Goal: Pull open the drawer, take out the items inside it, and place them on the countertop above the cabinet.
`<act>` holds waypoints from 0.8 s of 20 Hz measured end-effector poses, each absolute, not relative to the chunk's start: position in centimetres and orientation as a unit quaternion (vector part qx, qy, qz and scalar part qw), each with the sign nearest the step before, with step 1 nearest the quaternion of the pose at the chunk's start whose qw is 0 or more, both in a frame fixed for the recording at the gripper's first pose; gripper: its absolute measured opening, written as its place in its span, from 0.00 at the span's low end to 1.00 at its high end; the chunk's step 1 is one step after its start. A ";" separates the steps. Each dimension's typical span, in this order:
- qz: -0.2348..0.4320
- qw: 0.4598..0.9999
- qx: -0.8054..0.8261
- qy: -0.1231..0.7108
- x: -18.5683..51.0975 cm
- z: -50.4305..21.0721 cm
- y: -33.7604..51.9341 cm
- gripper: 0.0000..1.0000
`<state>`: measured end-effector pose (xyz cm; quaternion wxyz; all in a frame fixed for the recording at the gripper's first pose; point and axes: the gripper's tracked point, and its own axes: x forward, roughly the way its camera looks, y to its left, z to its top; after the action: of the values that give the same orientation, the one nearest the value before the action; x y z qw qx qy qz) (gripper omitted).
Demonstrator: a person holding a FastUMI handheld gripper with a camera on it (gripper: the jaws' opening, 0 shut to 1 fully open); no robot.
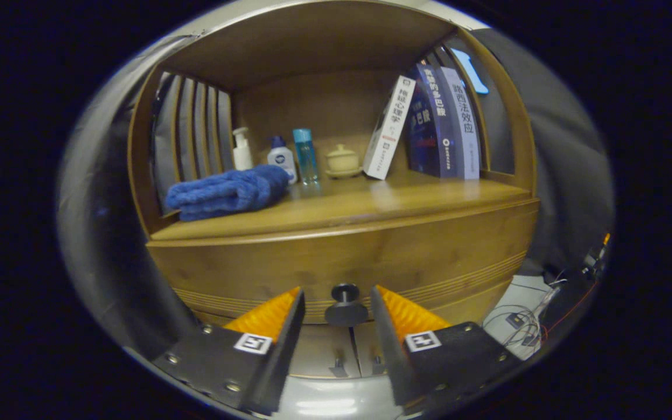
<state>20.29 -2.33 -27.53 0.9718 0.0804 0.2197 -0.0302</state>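
The drawer sat closed beneath the countertop, its knob at the front's lower middle. The gripper stood spread, fingers flanking the knob without touching, apparently lined up to clamp it for pulling.

The cabinet is varnished wood with a soft sheen, its counter smooth and faintly reflective. The towel is plush, fuzzy cloth. The drawer knob looks matt dark; the claw has ridged pads. The books have glossy covers.
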 end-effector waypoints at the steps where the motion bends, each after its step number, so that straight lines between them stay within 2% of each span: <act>1: -0.030 0.971 0.077 0.224 20.2 -27.6 -2.3 0.52; 4: -0.018 0.966 0.064 0.249 21.5 -29.2 -1.6 0.47; 9: -0.027 0.969 0.056 0.239 21.7 -29.1 -1.9 0.38; 11: -0.032 0.966 0.056 0.251 21.3 -29.0 -1.8 0.30; 16: -0.042 0.964 0.058 0.255 18.6 -28.8 -1.7 0.30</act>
<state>18.58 -1.75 -28.81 0.9642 0.0580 0.2554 -0.0422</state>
